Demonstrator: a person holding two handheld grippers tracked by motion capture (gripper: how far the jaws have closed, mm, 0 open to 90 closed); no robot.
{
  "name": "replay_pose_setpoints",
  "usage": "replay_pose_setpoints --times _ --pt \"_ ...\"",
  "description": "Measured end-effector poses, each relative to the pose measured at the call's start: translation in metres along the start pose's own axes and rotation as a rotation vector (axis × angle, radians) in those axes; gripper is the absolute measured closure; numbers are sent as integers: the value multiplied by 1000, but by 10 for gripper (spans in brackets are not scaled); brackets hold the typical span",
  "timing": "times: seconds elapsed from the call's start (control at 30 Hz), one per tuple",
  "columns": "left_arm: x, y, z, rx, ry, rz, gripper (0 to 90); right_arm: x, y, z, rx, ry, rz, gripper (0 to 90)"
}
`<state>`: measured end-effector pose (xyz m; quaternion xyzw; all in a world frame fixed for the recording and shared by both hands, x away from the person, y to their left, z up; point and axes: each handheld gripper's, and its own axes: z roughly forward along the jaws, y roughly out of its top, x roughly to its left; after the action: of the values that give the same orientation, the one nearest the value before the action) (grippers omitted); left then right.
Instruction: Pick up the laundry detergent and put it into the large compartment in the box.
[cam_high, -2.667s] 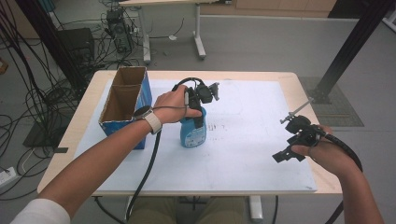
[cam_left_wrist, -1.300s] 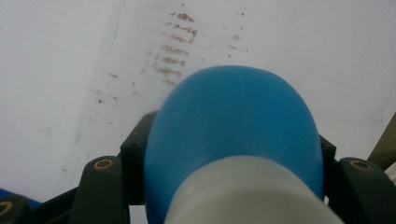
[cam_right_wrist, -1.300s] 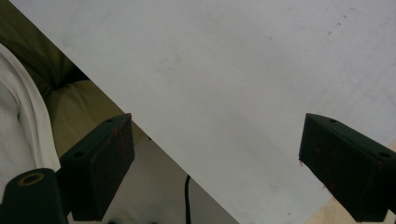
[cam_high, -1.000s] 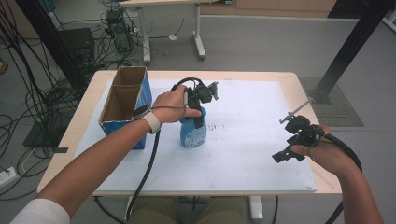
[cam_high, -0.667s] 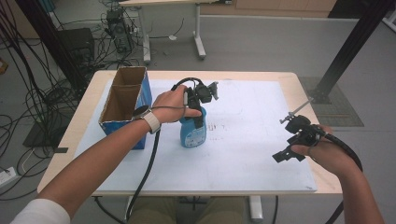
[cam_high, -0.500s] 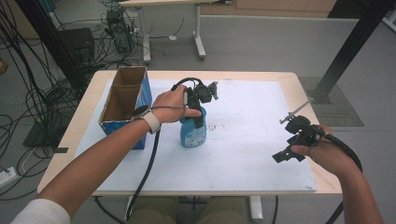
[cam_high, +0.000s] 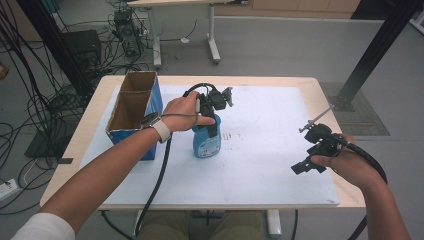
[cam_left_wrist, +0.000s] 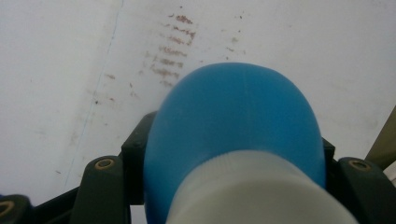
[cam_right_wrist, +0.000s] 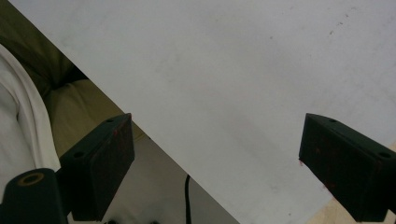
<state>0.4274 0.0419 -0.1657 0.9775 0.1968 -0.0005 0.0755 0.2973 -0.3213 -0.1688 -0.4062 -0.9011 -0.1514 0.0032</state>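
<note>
A: Left gripper (cam_high: 214, 117), what did you note?

B: It came down from above onto the blue bottle (cam_high: 207, 141). Jaws were clamped on the upper part, one on either side, just under the white cap (cam_left_wrist: 254, 196). In the left gripper view the bottle's blue shoulder (cam_left_wrist: 236, 121) bulged out straight ahead of the jaws, with the cap nearest the camera.

A: And the bottle itself?

B: Upright, standing on the white sheet (cam_high: 260, 165), directly under that gripper. Its label faced the person's side of the table. The left hand (cam_high: 182, 111) was wrapped round the gripper body, a watch on the wrist.

A: What lay beyond it?

B: To the gripper's left, near but not touching the bottle, an open cardboard box (cam_high: 132, 107) with blue sides. It looked split into two compartments. Past the bottle in the left gripper view, faint brownish smudges (cam_left_wrist: 170, 51) on the sheet.

A: The right gripper (cam_high: 312, 152)?

B: Well apart from the bottle, off near the sheet's right edge, held in the right hand (cam_high: 350, 165). Jaws stood wide apart with nothing between them. In the right gripper view only bare sheet (cam_right_wrist: 243, 84) sat ahead of them, and the sheet's edge ran slantwise close to the left-hand jaw.

A: Anything farther out?

B: The wooden table (cam_high: 320, 92) showed round the sheet.
</note>
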Motion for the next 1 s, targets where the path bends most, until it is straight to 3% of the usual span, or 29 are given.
replay_pose_setpoints --times 1.0 --pt "0 1 0 3 1 -3 394 0 -3 -2 -4 0 3 105"
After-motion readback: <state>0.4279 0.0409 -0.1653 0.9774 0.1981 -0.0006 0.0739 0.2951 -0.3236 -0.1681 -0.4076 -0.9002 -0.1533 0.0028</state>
